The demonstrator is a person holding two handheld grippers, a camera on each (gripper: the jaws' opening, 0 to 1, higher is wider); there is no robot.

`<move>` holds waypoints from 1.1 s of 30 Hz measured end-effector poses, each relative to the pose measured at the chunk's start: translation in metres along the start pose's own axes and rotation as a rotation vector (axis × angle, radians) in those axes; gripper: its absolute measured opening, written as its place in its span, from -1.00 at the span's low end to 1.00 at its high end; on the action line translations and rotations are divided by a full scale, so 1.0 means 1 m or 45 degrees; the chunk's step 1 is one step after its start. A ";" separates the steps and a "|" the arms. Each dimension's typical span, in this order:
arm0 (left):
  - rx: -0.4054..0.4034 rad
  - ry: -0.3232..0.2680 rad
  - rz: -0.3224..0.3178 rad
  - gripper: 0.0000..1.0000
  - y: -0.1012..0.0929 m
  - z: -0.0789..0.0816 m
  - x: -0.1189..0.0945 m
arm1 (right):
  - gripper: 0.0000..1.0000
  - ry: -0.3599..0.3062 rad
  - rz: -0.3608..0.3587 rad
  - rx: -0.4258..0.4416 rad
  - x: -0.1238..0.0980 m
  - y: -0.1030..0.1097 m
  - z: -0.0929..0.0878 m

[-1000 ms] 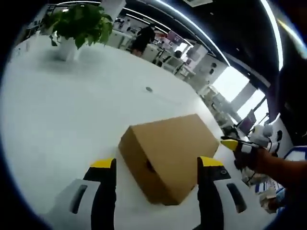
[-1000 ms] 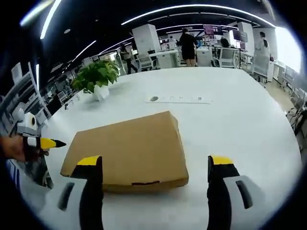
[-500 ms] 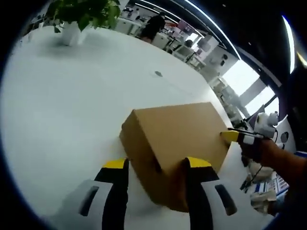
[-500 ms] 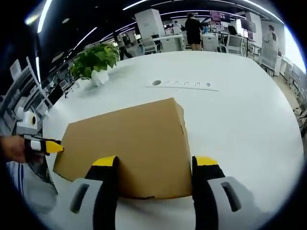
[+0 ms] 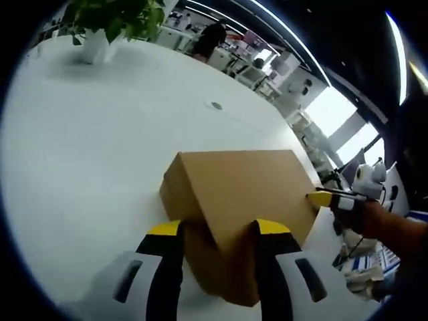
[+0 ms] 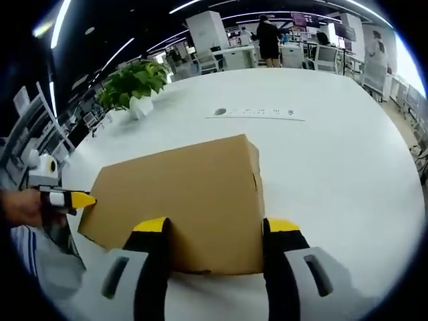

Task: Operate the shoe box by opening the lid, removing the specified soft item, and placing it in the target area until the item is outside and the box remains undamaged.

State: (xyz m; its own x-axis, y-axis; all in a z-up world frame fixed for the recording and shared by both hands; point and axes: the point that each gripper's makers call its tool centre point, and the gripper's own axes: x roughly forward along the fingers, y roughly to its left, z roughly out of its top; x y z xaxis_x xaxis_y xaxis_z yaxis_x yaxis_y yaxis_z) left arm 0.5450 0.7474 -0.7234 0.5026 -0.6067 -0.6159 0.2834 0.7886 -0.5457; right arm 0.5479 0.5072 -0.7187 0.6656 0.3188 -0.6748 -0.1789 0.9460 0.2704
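1. Shoe box (image 5: 244, 194): brown cardboard, lid on, not yet opened. It sits on the white desk (image 5: 87, 147) toward the near edge where the person stands, well apart from the far edge.
2. Key relation: each gripper comes at an opposite short end of the box, so its long axis runs roughly from one gripper to the other.
3. Left gripper (image 5: 210, 231): jaws spread either side of the near bottom corner of the box end in the left gripper view, yellow tips just at the cardboard. Whether they press it, can't tell. Not clamped on anything I can confirm.
4. Right gripper (image 6: 212, 226): jaws parted, straddling the near end face of the box (image 6: 180, 194) in the right gripper view; tips beside the cardboard, contact unclear. A dark slit shows at the bottom edge of that face.
5. Each gripper's yellow tip also shows at the far end of the box in the other's view, w/ a hand behind it. Neither looks clearly nearer; both abt at the box.
6. Judgement: next move needs a grip on the lid rim, not the base, or the whole box will lift.
7. Surface: smooth white desk; a small round grommet (image 6: 220, 112) and a potted plant (image 6: 134, 83) toward the far side.
8. Room: open office, ceiling light strips, desks and ppl standing well beyond the desk.
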 end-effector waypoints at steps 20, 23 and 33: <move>0.035 -0.014 -0.018 -0.27 0.049 -0.008 -0.055 | -0.01 -0.018 -0.010 0.050 -0.015 0.078 -0.045; 0.046 -0.019 -0.021 -0.27 0.057 -0.009 -0.064 | -0.01 -0.020 -0.009 0.055 -0.016 0.094 -0.052; 0.102 -0.022 -0.030 -0.30 0.082 -0.013 -0.093 | 0.00 -0.032 -0.023 0.073 -0.026 0.141 -0.079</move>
State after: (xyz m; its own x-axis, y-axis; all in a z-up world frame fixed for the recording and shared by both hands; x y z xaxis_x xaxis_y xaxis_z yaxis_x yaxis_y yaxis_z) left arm 0.5109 0.8669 -0.7187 0.5088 -0.6241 -0.5930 0.3594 0.7799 -0.5124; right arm 0.4485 0.6367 -0.7176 0.6865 0.2997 -0.6624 -0.1255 0.9463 0.2981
